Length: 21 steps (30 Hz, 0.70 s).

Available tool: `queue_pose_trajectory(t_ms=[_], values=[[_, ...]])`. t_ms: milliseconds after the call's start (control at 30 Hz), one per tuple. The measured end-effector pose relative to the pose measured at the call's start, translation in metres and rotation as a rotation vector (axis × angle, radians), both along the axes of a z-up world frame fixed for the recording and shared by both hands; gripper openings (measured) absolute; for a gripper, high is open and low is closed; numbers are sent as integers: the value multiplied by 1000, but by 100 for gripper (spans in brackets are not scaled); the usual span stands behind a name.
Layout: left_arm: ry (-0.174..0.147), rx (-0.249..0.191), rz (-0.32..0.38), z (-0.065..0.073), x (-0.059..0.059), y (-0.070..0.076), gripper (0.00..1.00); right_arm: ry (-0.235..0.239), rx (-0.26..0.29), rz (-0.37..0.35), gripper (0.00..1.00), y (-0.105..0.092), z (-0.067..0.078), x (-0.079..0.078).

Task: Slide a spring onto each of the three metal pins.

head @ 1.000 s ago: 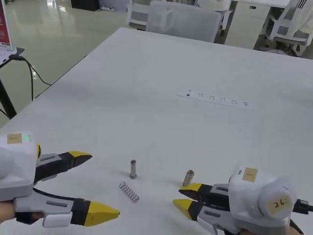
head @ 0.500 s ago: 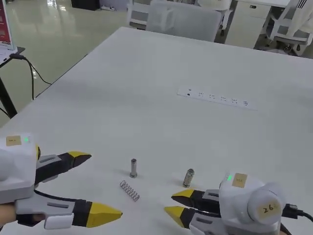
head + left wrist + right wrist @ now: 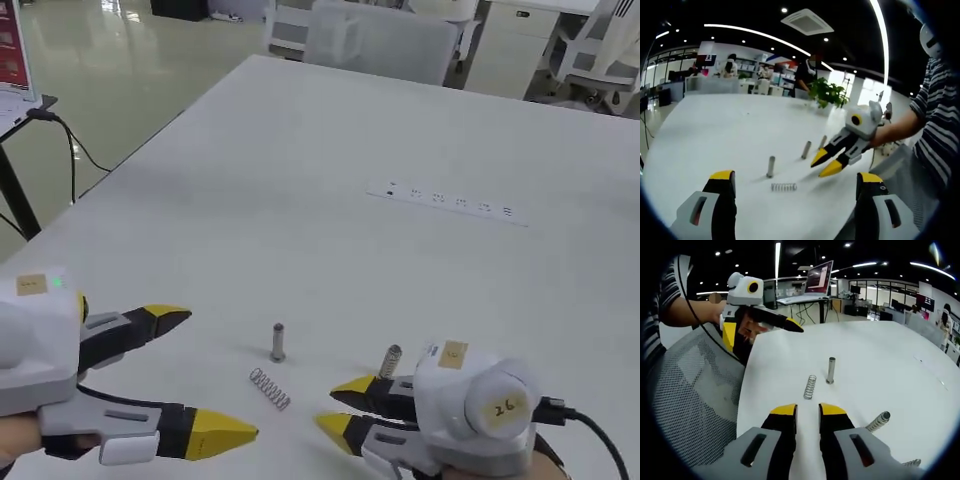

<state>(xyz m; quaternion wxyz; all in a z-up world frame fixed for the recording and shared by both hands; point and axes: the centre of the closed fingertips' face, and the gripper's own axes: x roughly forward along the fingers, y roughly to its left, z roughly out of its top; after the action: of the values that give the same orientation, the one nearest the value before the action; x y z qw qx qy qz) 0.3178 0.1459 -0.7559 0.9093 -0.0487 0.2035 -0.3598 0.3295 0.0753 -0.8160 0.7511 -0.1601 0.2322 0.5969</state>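
**Tool state.** The left gripper [image 3: 198, 376] is held low at the near left of the white table [image 3: 300, 180], its jaws spread wide with nothing between them. The right gripper [image 3: 342, 407] is also empty. Its jaws are drawn in to a slim gap and its tips are pointed towards the loose spring [image 3: 269, 389].

**Work items.** The loose spring is lying flat on the table, just in front of the bare pin [image 3: 278, 341]. The bare pin is standing upright and is not touched by the spring. A sleeved pin [image 3: 390, 360], already carrying its spring, is seen leaning just beside the right gripper's body. A third pin [image 3: 823, 142] is seen beyond it in the left gripper view, and whether it is sleeved cannot be told.

**Hazards, as judged.**
- The loose spring may be rolled or flicked away if it is pinched off-centre on so smooth a surface.
- The coil may be ejected from the tips if it is gripped too hard.
- The bare pin appears unsupported and may be toppled if the spring is presented off-axis or if a jaw is brushed against it.
- The sleeved pin may be knocked over if the right gripper's body is swung sideways.
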Motion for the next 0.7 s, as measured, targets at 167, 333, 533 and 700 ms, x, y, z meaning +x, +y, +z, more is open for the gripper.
queue_pose_trajectory(t_ms=[167,333,533,700], values=[[3,5,-1,-1,-1,0,97,2,0,11,16,19,-4,0],[8,9,-2,-2,-2,1,97,-11,-13,21,17,33,-9,3],[6,12,1,-1,-2,3,97,-16,-17,-7,17,41,-13,14],[8,15,2,0,-1,4,96,-11,-25,-18,16,46,-18,16]])
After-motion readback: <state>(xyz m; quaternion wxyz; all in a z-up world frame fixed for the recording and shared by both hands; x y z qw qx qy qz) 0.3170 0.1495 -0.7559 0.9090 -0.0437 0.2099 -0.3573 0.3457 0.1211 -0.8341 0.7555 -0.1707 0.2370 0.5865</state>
